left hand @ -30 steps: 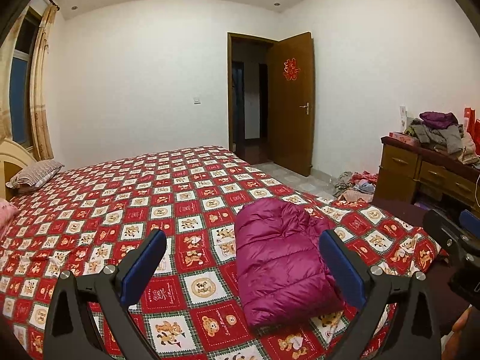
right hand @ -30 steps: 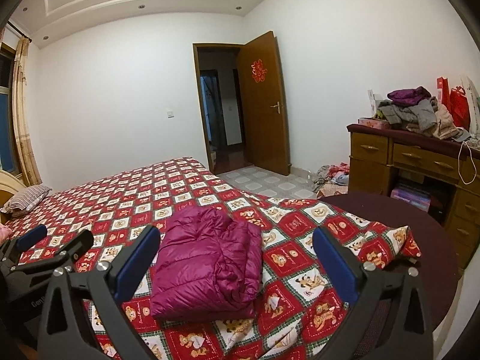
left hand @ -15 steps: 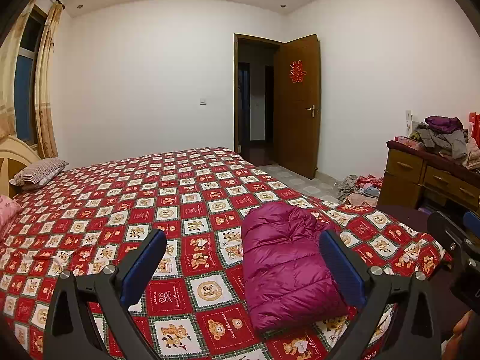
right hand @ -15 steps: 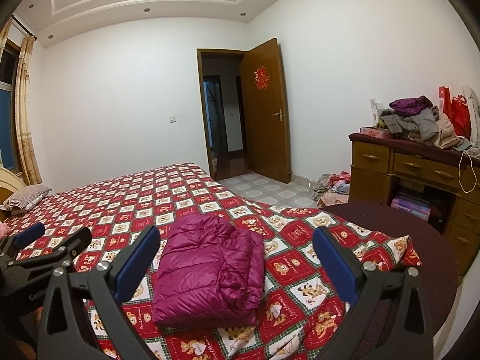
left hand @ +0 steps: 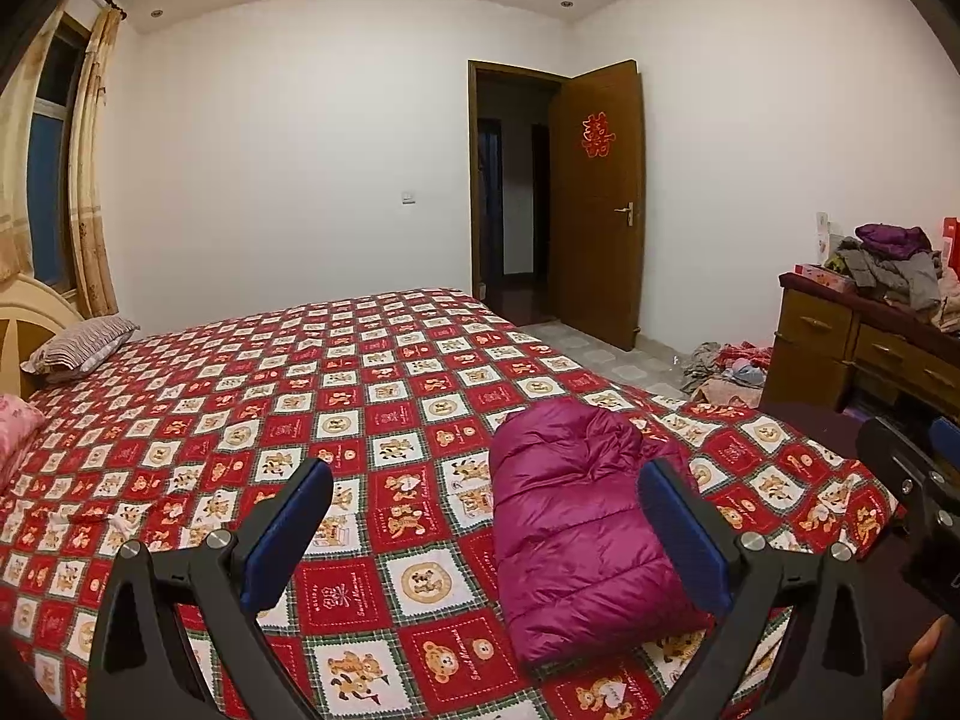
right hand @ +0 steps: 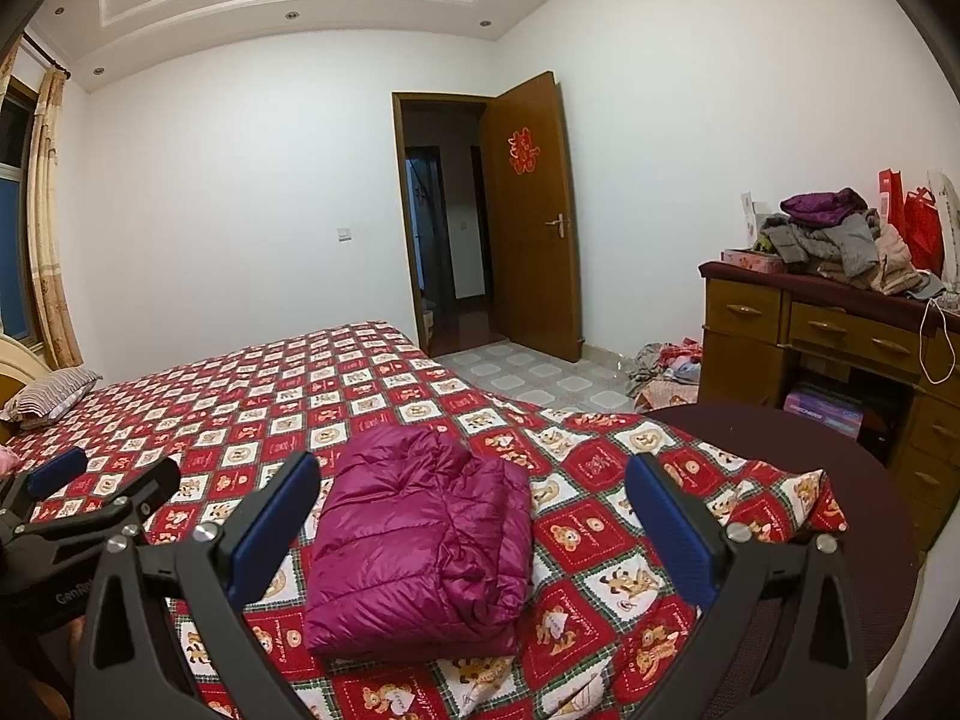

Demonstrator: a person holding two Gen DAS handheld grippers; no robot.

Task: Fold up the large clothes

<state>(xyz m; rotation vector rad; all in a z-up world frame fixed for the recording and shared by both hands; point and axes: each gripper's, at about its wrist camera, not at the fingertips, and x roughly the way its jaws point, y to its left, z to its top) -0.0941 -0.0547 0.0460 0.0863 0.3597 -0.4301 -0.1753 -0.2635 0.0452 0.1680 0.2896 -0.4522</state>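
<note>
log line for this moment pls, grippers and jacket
left gripper: open, empty | right gripper: open, empty | magenta puffer jacket: folded, on bed near foot | contact: none

I note the bed (right hand: 372, 396) is covered by a red-and-white checked bear-print spread. A folded magenta puffer jacket (right hand: 420, 534) lies flat near its foot corner. A striped pillow (left hand: 81, 343) and a pink pillow (left hand: 15, 429) rest at the head.
</note>
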